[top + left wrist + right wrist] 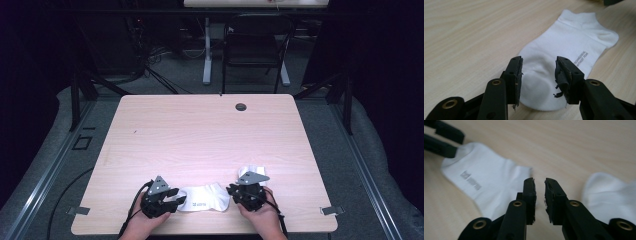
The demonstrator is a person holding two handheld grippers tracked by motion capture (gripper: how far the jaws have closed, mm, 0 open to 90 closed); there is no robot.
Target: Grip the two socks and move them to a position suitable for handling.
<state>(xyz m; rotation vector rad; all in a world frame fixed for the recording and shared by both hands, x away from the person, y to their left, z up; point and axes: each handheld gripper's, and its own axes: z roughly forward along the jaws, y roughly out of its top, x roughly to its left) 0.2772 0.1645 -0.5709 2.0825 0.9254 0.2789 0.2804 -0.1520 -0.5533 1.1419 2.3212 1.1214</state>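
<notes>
A white ankle sock (205, 197) with grey lettering lies flat near the table's front edge, between my two grippers. My left gripper (176, 198) is at its toe end; in the left gripper view the jaws of that gripper (539, 62) stand wide open over the sock (566, 47), one on each side of the toe. My right gripper (234, 190) is at the cuff end. In the right gripper view it (539, 181) is open by a narrow gap with bare table between its jaws, the sock (486, 176) just left of them. A second white sock (609, 191) lies to the right.
The light wooden table (200, 130) has a round cable hole (241, 106) near its far edge. The second sock (248, 171) sits just beyond my right gripper. A black chair (255, 45) and a table leg stand behind the table. My left gripper's jaws (444, 138) show at the top left.
</notes>
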